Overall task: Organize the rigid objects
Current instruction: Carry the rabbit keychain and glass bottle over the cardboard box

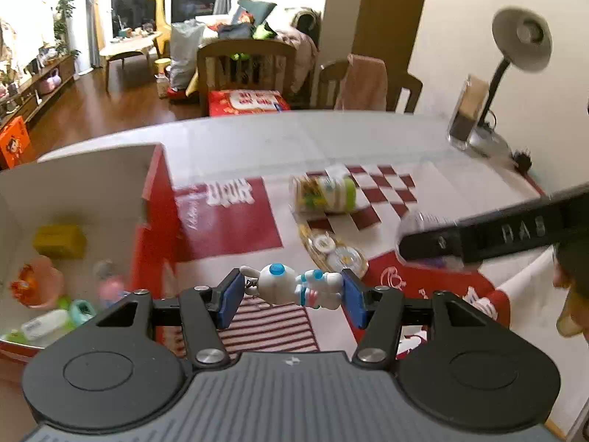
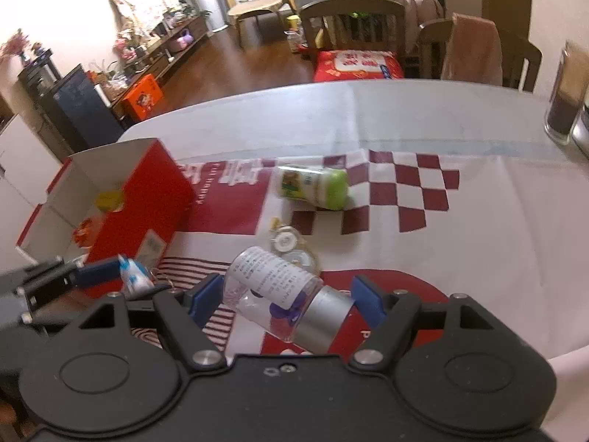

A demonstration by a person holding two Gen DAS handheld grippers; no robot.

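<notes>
My left gripper [image 1: 291,294] is shut on a white and blue rabbit astronaut figure [image 1: 291,287], held above the table just right of the red box [image 1: 154,221]. The figure also shows in the right wrist view [image 2: 134,276]. My right gripper [image 2: 285,298] is shut on a clear bottle with a silver cap [image 2: 283,294], held tilted above the table. A green-capped bottle [image 1: 324,193] lies on its side on the cloth, also in the right wrist view [image 2: 313,186]. A clear packet of round pieces [image 1: 333,252] lies near it.
The red box [image 2: 147,199] holds several small toys, among them a yellow block [image 1: 59,239]. A desk lamp [image 1: 522,44] and a clear container [image 1: 465,114] stand at the far right. Chairs [image 1: 246,70] stand beyond the table's far edge.
</notes>
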